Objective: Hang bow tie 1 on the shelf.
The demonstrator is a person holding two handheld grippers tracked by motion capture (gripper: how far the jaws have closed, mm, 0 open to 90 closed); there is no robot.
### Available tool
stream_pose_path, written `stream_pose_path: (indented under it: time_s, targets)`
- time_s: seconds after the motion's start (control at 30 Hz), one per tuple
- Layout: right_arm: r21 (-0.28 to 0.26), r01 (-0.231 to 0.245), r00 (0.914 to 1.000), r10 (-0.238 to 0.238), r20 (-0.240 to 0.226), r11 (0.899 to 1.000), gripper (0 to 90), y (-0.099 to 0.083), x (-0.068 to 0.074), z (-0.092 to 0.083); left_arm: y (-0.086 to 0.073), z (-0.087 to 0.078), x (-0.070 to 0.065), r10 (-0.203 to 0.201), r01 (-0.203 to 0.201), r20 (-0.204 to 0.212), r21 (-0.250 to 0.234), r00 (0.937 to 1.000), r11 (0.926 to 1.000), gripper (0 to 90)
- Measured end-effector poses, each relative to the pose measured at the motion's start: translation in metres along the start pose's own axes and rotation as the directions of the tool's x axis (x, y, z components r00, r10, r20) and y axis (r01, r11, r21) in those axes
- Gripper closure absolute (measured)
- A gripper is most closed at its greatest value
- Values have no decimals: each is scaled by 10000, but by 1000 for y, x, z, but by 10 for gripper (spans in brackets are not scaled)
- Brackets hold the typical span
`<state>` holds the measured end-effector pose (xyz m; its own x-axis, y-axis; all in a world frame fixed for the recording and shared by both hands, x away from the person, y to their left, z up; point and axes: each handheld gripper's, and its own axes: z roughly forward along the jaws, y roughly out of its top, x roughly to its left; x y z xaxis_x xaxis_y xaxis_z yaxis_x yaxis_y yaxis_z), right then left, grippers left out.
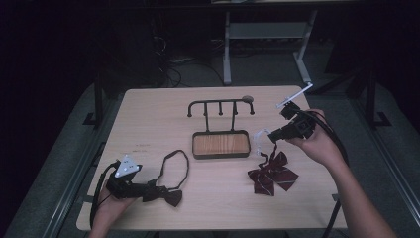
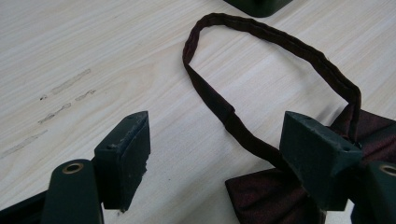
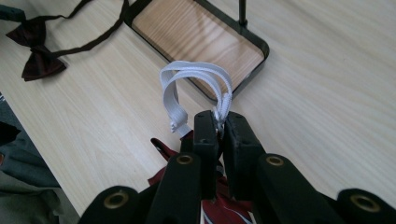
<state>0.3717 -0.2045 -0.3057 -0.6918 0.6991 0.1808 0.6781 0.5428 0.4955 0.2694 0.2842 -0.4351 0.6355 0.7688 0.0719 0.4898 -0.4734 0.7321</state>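
Observation:
A dark maroon bow tie [image 1: 171, 197] [image 2: 266, 196] lies near the table's front left, its neck strap [image 1: 178, 163] [image 2: 280, 42] looped on the wood. My left gripper [image 1: 151, 190] [image 2: 217, 126] rests low beside it, open, with the strap running between the jaws and the bow under the right one. A red striped bow tie [image 1: 272, 176] [image 3: 163, 149] hangs down to the table from its white elastic strap [image 1: 261, 136] [image 3: 187, 74]. My right gripper [image 1: 275, 135] [image 3: 219, 121] is shut on that strap, held above the table.
A black hook stand [image 1: 220, 104] rises from a wood-bottomed tray [image 1: 194, 148] [image 3: 265, 49] at the table's middle. The dark bow tie [image 3: 39, 60] shows far off in the right gripper view. Table edges run close at front and right.

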Motion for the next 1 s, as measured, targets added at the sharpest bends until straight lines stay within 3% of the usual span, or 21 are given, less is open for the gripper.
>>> stream_pose_path:
  time_s: [0.43, 1.0]
  targets:
    - [-234, 212, 9993, -204, 315, 9995, 837, 21, 3, -19, 0, 0, 0, 123, -123, -3, 22, 9999, 9999, 251]
    - [-334, 332, 9981, -314, 525, 9989, 838, 47, 6, -24, 0, 1, 0, 120, -120, 30, 22, 9999, 9999, 251]
